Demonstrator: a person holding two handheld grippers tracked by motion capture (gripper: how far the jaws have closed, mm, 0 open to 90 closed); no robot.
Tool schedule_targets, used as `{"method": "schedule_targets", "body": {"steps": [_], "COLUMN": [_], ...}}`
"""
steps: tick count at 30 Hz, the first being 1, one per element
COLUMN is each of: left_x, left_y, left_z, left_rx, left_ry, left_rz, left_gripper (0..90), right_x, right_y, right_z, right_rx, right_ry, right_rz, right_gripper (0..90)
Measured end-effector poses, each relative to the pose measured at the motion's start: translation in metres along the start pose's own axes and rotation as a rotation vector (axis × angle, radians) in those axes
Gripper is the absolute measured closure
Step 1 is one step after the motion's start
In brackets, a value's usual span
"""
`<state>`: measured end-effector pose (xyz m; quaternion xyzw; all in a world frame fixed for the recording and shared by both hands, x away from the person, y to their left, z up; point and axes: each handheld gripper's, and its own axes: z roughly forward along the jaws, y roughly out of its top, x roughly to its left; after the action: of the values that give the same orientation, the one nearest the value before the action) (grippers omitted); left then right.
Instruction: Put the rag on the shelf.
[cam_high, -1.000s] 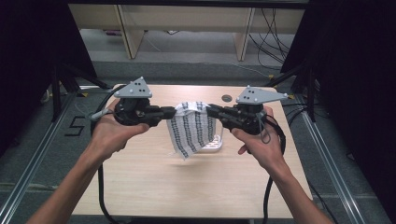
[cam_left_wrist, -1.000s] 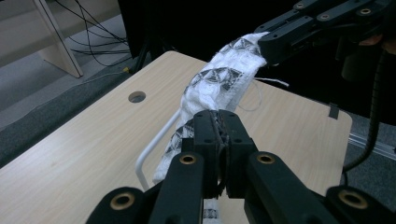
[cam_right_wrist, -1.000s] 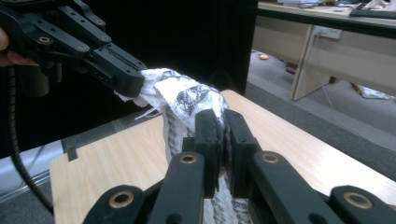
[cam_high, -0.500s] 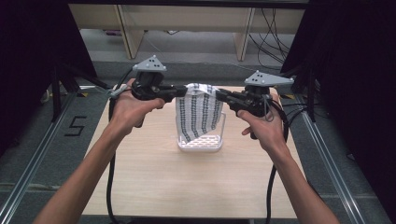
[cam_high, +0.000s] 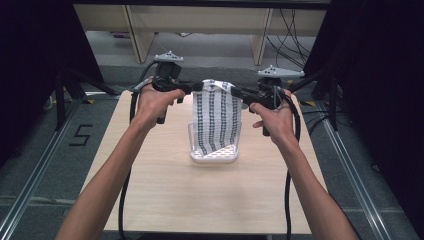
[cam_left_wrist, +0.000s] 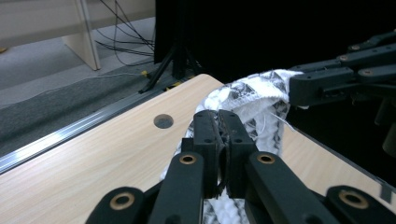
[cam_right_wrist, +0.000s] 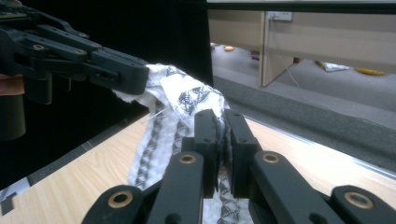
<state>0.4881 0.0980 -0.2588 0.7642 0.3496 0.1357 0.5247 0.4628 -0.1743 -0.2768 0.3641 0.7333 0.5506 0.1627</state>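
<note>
Your left gripper (cam_high: 199, 87) has its jaws pinched tight on the top left corner of a white cloth with dark patterned stripes (cam_high: 216, 117); in the left gripper view the two black jaws (cam_left_wrist: 222, 133) meet with only the fabric (cam_left_wrist: 254, 95) between them. Your right gripper (cam_high: 235, 91) is clamped the same way on the opposite top corner, and in the right gripper view its jaws (cam_right_wrist: 223, 135) close on a bunched fold of the cloth (cam_right_wrist: 180, 100), with your other gripper (cam_right_wrist: 126, 70) biting the far edge just beyond.

Between the two grips the cloth hangs spread flat and upright above the middle of the table. Its lower edge drops into a small white perforated basket (cam_high: 192, 145), which stands on the light wooden tabletop (cam_high: 200, 195). Whether the hem touches the basket floor cannot be told.

Your hands (cam_high: 152, 102) hold the grippers level, raised well above the table, cables trailing down on both sides.
</note>
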Motion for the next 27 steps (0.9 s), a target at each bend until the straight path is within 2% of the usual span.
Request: {"method": "schedule_targets", "body": {"steps": [4,10,15,17,18,19,20,23,24,26,27], "left_x": [0.01,0.023,0.032,0.036,0.037,0.039,0.041,0.043,0.043,0.044,0.043], "left_y": [-0.001,-0.01,-0.02,-0.025,-0.027,-0.03,-0.032,-0.04,-0.042,-0.045,-0.046], "left_z": [0.01,0.029,0.04,0.045,0.048,0.05,0.052,0.06,0.062,0.064,0.066], "left_rx": [0.001,0.027,0.055,0.071,0.077,0.083,0.104,0.128,0.129,0.156,0.159], "left_ry": [0.035,0.054,0.057,0.053,0.052,0.048,0.05,0.05,0.048,0.033,0.026], "left_rz": [-0.025,-0.071,-0.105,-0.12,-0.133,-0.143,-0.135,-0.15,-0.157,-0.157,-0.176], "left_gripper": [86.5,86.5,86.2,86.2,86.0,86.0,85.9,85.1,84.5,80.1,70.4], "right_x": [-0.008,-0.023,-0.033,-0.035,-0.036,-0.038,-0.039,-0.041,-0.042,-0.041,-0.042], "right_y": [0.001,-0.004,-0.015,-0.017,-0.019,-0.021,-0.022,-0.026,-0.028,-0.031,-0.034], "right_z": [0.014,0.034,0.052,0.055,0.057,0.06,0.062,0.067,0.069,0.071,0.073], "right_rx": [0.023,0.06,0.108,0.117,0.122,0.135,0.142,0.152,0.153,0.169,0.174], "right_ry": [-0.007,-0.022,-0.031,-0.031,-0.035,-0.041,-0.045,-0.057,-0.052,-0.059,-0.076], "right_rz": [0.019,0.05,0.105,0.095,0.119,0.116,0.127,0.136,0.122,0.135,0.146], "right_gripper": [85.5,85.3,84.5,84.1,83.8,83.5,83.4,82.6,81.9,78.9,72.2]}}
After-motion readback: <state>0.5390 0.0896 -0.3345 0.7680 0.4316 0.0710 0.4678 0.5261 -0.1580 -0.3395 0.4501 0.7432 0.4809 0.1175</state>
